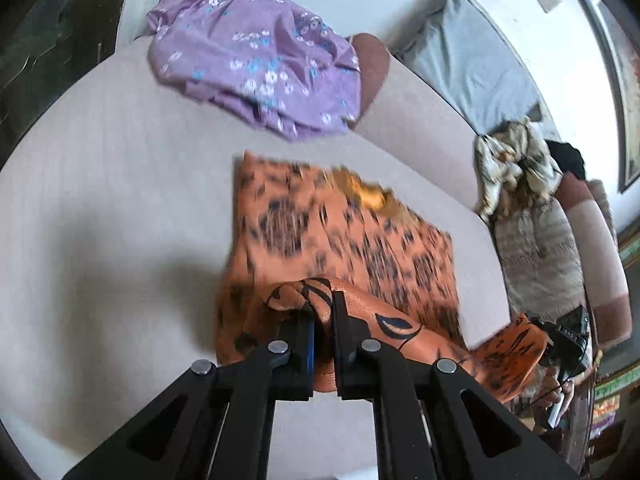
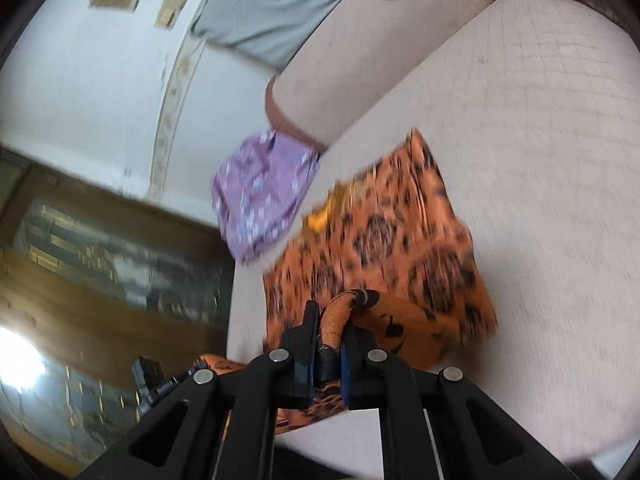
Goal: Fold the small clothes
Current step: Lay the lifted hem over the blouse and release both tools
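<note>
Here, left to right. Left gripper (image 1: 323,312): jaws pinched tight on a bunched edge of the orange patterned cloth (image 1: 348,240), lifted off the sofa seat (image 1: 120,200), likely to carry it over into a fold. Right gripper (image 2: 330,328): jaws likewise clamped on another bunch of that edge. The cloth's far part lies flat on the seat. Beyond the cloth, a purple floral garment (image 1: 256,56) rests by the sofa back. Past that, grey fabric (image 1: 472,56) against a white wall (image 2: 80,92).
</note>
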The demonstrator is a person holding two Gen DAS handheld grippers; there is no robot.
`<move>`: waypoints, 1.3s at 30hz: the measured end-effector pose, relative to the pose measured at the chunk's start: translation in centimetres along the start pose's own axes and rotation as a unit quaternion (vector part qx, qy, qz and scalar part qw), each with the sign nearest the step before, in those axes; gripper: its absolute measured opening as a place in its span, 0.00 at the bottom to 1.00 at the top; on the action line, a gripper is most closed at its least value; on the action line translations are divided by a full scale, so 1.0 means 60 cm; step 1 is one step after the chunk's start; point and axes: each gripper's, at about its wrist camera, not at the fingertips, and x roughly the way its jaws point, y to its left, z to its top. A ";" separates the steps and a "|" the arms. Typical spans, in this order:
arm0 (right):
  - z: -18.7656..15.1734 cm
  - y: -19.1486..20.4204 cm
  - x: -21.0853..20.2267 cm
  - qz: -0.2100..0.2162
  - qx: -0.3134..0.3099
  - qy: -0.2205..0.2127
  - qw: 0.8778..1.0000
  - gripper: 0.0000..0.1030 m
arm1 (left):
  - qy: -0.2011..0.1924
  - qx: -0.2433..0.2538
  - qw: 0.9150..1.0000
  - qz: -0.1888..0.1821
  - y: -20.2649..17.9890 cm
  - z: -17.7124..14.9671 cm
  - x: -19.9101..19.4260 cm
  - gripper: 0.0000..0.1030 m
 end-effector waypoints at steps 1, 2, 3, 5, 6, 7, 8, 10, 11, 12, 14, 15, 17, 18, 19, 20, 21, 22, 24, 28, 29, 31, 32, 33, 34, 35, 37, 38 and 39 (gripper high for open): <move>0.020 -0.003 0.014 -0.002 0.005 -0.009 1.000 0.09 | -0.001 -0.007 1.000 0.005 0.005 0.035 0.026 0.07; 0.043 -0.008 0.031 -0.005 0.011 -0.020 1.000 0.09 | -0.002 -0.013 1.000 0.006 0.009 0.056 0.044 0.07; 0.071 -0.015 0.051 -0.005 0.020 -0.034 0.999 0.09 | -0.006 -0.021 1.000 0.009 0.012 0.088 0.072 0.07; 0.123 -0.037 0.092 -0.003 0.042 -0.059 0.997 0.09 | -0.014 -0.037 0.999 0.016 0.024 0.130 0.113 0.07; 0.145 -0.049 0.110 -0.004 0.053 -0.070 0.996 0.09 | -0.019 -0.043 0.999 0.018 0.031 0.147 0.135 0.08; 0.168 -0.065 0.132 -0.005 0.064 -0.079 0.995 0.09 | -0.024 -0.050 0.998 0.017 0.039 0.163 0.161 0.09; 0.184 -0.077 0.151 -0.010 0.068 -0.082 0.994 0.09 | -0.021 -0.068 0.997 0.010 0.056 0.177 0.198 0.09; 0.213 -0.110 0.204 -0.043 0.077 -0.066 0.994 0.12 | -0.011 -0.097 0.995 0.019 0.080 0.186 0.246 0.11; 0.221 -0.126 0.220 -0.058 0.086 -0.052 0.993 0.13 | -0.011 -0.113 0.993 0.028 0.094 0.185 0.267 0.11; 0.228 -0.145 0.240 -0.074 0.098 -0.033 0.992 0.13 | -0.017 -0.123 0.992 0.027 0.103 0.182 0.276 0.12; 0.238 -0.170 0.256 -0.087 0.113 -0.024 0.990 0.13 | -0.052 -0.141 0.989 0.015 0.115 0.171 0.271 0.16; 0.241 -0.174 0.253 -0.089 0.113 -0.035 0.989 0.15 | -0.081 -0.145 0.986 0.013 0.115 0.164 0.254 0.23; 0.242 -0.170 0.240 -0.092 0.105 -0.058 0.988 0.22 | -0.140 -0.138 0.980 0.028 0.101 0.148 0.211 0.42; 0.241 -0.164 0.232 -0.093 0.098 -0.071 0.988 0.30 | -0.166 -0.129 0.977 0.043 0.088 0.137 0.189 0.59; 0.238 -0.151 0.221 -0.096 0.088 -0.088 0.988 0.37 | -0.185 -0.116 0.974 0.062 0.070 0.123 0.168 0.65; 0.233 -0.135 0.212 -0.104 0.076 -0.102 0.986 0.60 | -0.194 -0.092 0.973 0.089 0.045 0.103 0.150 0.68; 0.223 -0.108 0.203 -0.114 0.053 -0.119 0.985 0.69 | -0.194 -0.078 0.973 0.101 0.033 0.093 0.143 0.68; 0.211 -0.081 0.198 -0.121 0.023 -0.135 0.983 0.69 | -0.192 -0.062 0.973 0.110 0.016 0.078 0.138 0.68; 0.191 -0.026 0.200 -0.137 -0.045 -0.147 0.978 0.69 | -0.184 -0.039 0.974 0.122 -0.008 0.045 0.139 0.68; 0.102 0.082 0.283 -0.155 -0.185 -0.063 0.968 0.68 | -0.113 -0.013 0.980 0.166 -0.028 0.009 0.200 0.68; 0.072 0.101 0.318 -0.160 -0.213 -0.029 0.963 0.67 | -0.090 -0.009 0.981 0.169 -0.025 0.007 0.222 0.68; 0.027 0.123 0.379 -0.168 -0.244 0.017 0.955 0.66 | -0.076 -0.009 0.980 0.186 -0.020 0.007 0.240 0.68; 0.010 0.128 0.412 -0.174 -0.254 0.040 0.951 0.65 | -0.070 -0.005 0.977 0.200 -0.015 0.008 0.251 0.68; -0.003 0.132 0.447 -0.186 -0.263 0.064 0.944 0.58 | -0.064 -0.002 0.976 0.210 -0.012 0.010 0.258 0.68; -0.014 0.131 0.481 -0.205 -0.271 0.088 0.936 0.54 | -0.062 -0.001 0.974 0.217 -0.010 0.011 0.265 0.68; -0.019 0.129 0.512 -0.223 -0.277 0.104 0.929 0.51 | -0.062 0.000 0.973 0.221 -0.006 0.014 0.269 0.68; -0.008 0.143 0.561 -0.254 -0.295 0.094 0.916 0.50 | -0.060 0.007 0.971 0.231 -0.004 0.020 0.272 0.68; 0.007 0.156 0.587 -0.268 -0.308 0.084 0.909 0.51 | -0.057 0.006 0.971 0.234 -0.001 0.025 0.274 0.68; 0.031 0.168 0.618 -0.286 -0.314 0.080 0.902 0.51 | -0.055 0.002 0.971 0.232 0.000 0.028 0.278 0.69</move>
